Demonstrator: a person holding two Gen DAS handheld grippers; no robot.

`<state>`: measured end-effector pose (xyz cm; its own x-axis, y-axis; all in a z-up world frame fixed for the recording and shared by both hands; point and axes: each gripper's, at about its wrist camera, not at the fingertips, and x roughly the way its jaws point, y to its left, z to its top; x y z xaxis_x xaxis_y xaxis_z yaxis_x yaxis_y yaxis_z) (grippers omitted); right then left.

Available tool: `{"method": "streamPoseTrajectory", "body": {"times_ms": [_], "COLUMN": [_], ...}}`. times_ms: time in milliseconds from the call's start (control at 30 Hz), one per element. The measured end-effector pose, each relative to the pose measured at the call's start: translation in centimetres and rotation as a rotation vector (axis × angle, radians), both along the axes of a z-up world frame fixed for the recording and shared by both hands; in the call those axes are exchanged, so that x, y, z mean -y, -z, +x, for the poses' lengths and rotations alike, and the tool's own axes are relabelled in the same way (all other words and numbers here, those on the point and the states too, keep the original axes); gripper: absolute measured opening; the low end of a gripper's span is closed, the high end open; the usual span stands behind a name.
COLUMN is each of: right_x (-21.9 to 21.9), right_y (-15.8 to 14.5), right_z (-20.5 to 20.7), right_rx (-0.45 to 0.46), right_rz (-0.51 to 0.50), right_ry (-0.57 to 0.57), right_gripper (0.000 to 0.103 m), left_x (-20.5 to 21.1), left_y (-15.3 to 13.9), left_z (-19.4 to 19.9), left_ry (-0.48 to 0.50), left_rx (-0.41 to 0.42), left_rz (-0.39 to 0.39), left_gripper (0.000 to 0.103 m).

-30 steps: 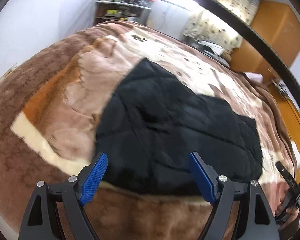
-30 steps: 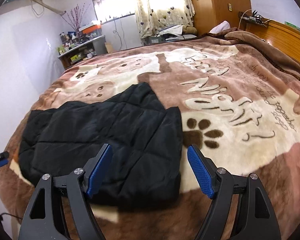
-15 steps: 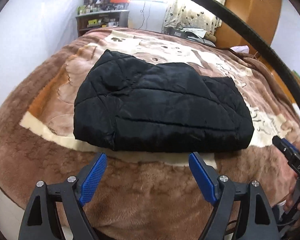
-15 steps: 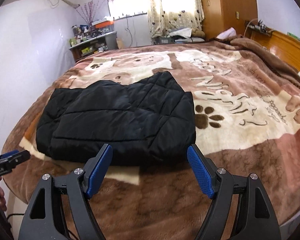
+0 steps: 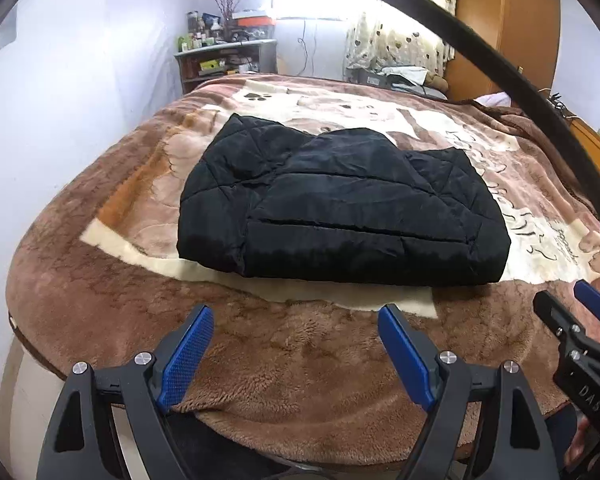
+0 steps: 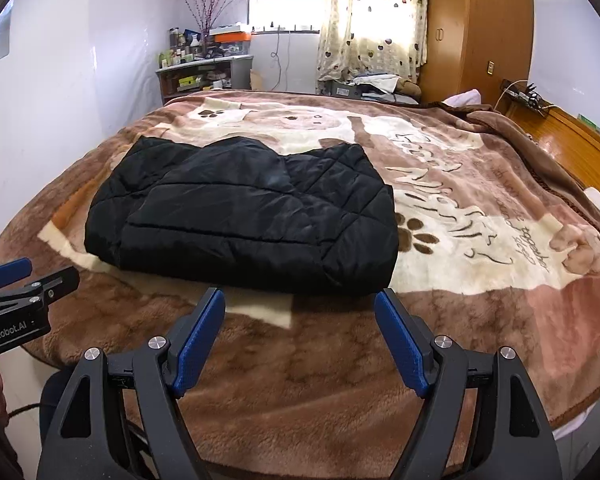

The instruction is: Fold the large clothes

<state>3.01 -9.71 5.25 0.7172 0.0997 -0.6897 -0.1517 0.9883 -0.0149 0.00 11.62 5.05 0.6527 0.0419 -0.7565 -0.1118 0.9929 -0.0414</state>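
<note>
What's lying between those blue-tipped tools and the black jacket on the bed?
Nothing but bare blanket. In both wrist views, the left tool and right tool hang open, short of the folded jacket.

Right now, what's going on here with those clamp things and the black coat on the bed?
A person holds a two-finger gripper in each hand and is folding clothes. The black quilted jacket lies folded in a compact bundle on the brown blanket covering the bed. The left gripper and the right gripper both hang open near the bed's front edge, short of the jacket, with nothing between their blue pads.
</note>
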Motion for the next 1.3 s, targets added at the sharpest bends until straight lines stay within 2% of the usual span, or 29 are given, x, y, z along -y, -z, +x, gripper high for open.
{"method": "streamPoseTrajectory", "body": {"times_ms": [467,1100,1300], "right_x": [-0.3,-1.0,-1.1], "right_y": [0.2,0.1,0.1], "right_z": [-1.4,-2.2,-2.3], "right_rx": [-0.008,-0.012,-0.009], "right_rz": [0.017,0.018,0.017], "right_ry": [0.001,0.005,0.004], "right_gripper": [0.077,0.077,0.077], "left_x": [1.3,1.1,1.3], "left_y": [0.2,0.0,-0.1], "left_z": [-1.7,-2.6,-2.8], "left_ry": [0.016,0.011,0.008], "left_rx": [0.007,0.021,0.024], "left_rz": [0.031,0.006,0.026], "left_gripper": [0.084,0.084,0.084]}}
